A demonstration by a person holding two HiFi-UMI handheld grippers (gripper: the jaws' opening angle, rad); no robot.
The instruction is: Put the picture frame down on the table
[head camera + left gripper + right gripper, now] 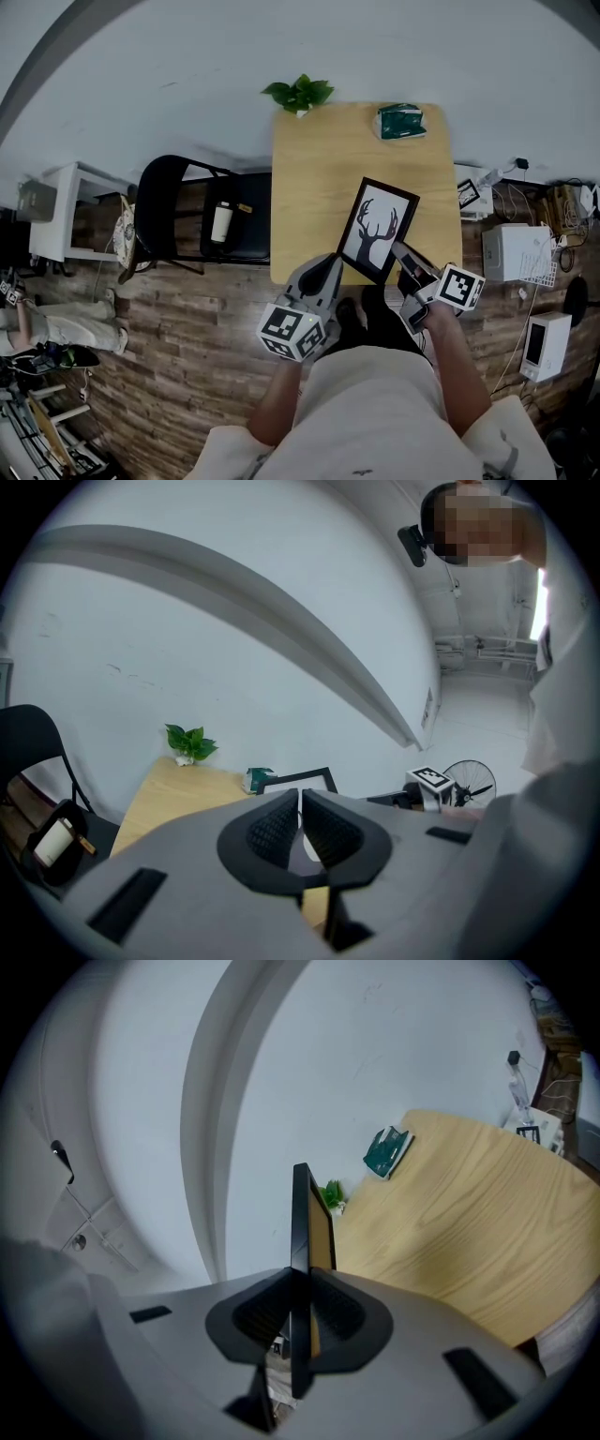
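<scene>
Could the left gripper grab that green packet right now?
Probably not: the left gripper is shut on the picture frame, and the green packet lies at the table's far edge, beyond the frame.

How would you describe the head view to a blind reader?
From above, a person holds a picture frame showing an antler silhouette over the near end of a wooden table, right tongs clamped on its corner, left tongs at its edge. Plant and green packet beyond.
</scene>
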